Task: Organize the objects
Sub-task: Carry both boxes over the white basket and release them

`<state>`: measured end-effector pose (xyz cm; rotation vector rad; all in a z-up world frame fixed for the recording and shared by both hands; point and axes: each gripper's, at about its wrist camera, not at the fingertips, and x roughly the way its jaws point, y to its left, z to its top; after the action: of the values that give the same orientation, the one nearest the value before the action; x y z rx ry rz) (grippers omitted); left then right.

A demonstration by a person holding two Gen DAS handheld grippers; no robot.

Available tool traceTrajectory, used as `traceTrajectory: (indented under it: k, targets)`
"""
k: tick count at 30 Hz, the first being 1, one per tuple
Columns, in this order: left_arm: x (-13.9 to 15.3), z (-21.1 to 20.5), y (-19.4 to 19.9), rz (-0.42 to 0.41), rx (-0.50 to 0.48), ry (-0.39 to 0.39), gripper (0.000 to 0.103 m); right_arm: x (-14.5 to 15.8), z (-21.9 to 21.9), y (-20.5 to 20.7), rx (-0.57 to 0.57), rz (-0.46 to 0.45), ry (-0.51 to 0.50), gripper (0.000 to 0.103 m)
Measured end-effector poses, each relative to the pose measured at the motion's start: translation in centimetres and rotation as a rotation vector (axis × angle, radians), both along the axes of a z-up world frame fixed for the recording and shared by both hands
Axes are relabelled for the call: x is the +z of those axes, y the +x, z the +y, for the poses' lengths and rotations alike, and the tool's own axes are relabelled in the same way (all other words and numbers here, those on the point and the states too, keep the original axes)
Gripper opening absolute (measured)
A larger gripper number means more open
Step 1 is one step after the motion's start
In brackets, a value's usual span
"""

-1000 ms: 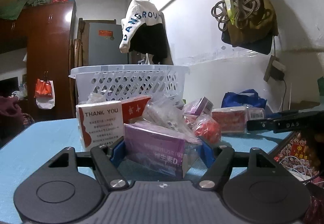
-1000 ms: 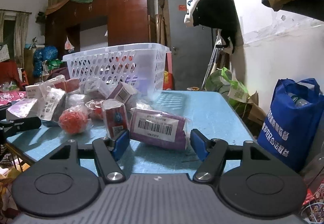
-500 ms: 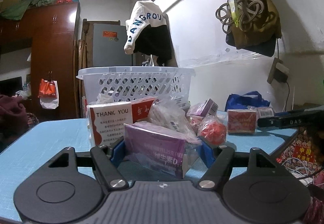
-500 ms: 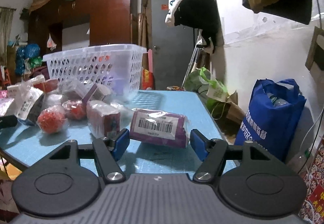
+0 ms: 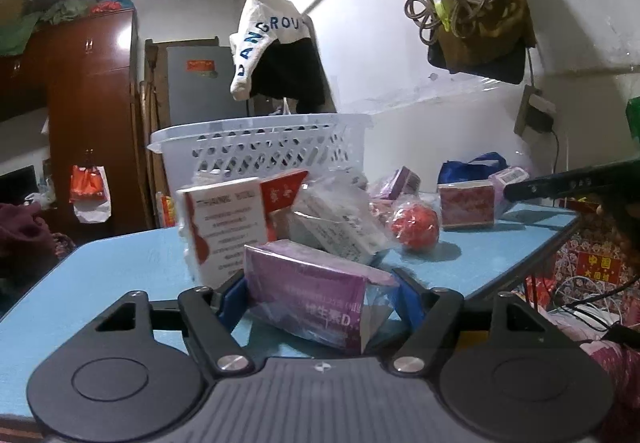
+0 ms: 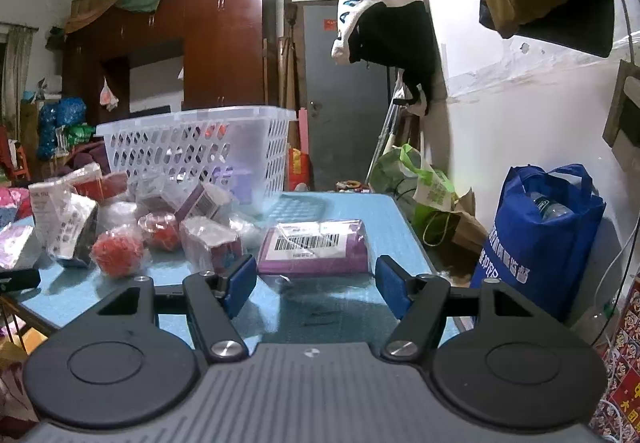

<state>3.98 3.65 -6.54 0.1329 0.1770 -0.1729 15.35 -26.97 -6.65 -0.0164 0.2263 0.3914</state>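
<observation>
Left wrist view, left gripper grasping purple box, right gripper released.

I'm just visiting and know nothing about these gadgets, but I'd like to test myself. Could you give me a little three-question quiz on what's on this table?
1. True or false: the left gripper has a purple box between its fingers.
2. What lies just ahead of the right gripper? A) a red ball B) a purple packet with a barcode label C) a bottle
3. What colour is the table?

Key: 1 true. 2 B. 3 blue; the white basket stands on it.
</observation>
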Motion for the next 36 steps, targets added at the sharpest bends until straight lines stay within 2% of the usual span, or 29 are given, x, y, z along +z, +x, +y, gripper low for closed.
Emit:
traceTrajectory:
  k: [8, 11, 15, 17, 19, 21, 23, 27, 28, 29, 30, 33, 36]
  targets:
    - [3.1, 1.5, -0.5, -0.075, 0.002, -0.098, 0.076, 2.4, 0.3, -0.2, -0.001, -0.068, 0.024, 0.068]
    - [4.4, 2.4, -0.1, -0.095, 0.007, -0.144, 0.076, 3.4, 1.0, 0.3, 0.033, -0.085, 0.028, 0.068]
    - [7.7, 3.3, 1.6, -0.139, 0.032, -0.162, 0.076, 5.8, 2.6, 1.7, 0.085, -0.110, 0.026, 0.068]
    - [10.3, 3.7, 3.8, -0.154, 0.049, -0.163, 0.076, 7.8, 4.1, 2.9, 0.122, -0.138, 0.031, 0.068]
    - [13.2, 4.3, 7.4, -0.139, 0.075, -0.186, 0.076, 10.0, 6.4, 4.4, 0.170, -0.203, 0.018, 0.068]
    - [15.5, 4.7, 12.0, -0.086, 0.098, -0.209, 0.076, 11.8, 9.2, 7.1, 0.208, -0.226, -0.004, 0.068]
    - [16.9, 5.2, 16.7, -0.002, 0.110, -0.249, 0.076, 13.0, 11.5, 10.3, 0.257, -0.195, -0.008, 0.068]
    - [16.8, 5.9, 21.9, 0.089, 0.142, -0.297, 0.079, 13.0, 15.7, 15.1, 0.259, -0.129, -0.099, 0.068]
    - [16.5, 6.1, 22.7, 0.117, 0.138, -0.301, 0.088, 12.9, 16.0, 15.4, 0.261, -0.129, -0.088, 0.073]
    - [16.1, 6.2, 23.4, 0.146, 0.149, -0.308, 0.102, 12.9, 16.2, 15.7, 0.257, -0.119, -0.071, 0.084]
    - [15.6, 6.4, 23.6, 0.164, 0.159, -0.317, 0.103, 12.8, 16.1, 15.9, 0.256, -0.098, -0.062, 0.103]
    - [14.8, 6.9, 21.8, 0.129, 0.154, -0.300, 0.103, 13.1, 14.7, 14.8, 0.241, -0.082, -0.003, 0.103]
    - [14.6, 7.9, 17.8, 0.065, 0.138, -0.299, 0.103, 12.6, 11.6, 11.7, 0.225, -0.064, 0.026, 0.103]
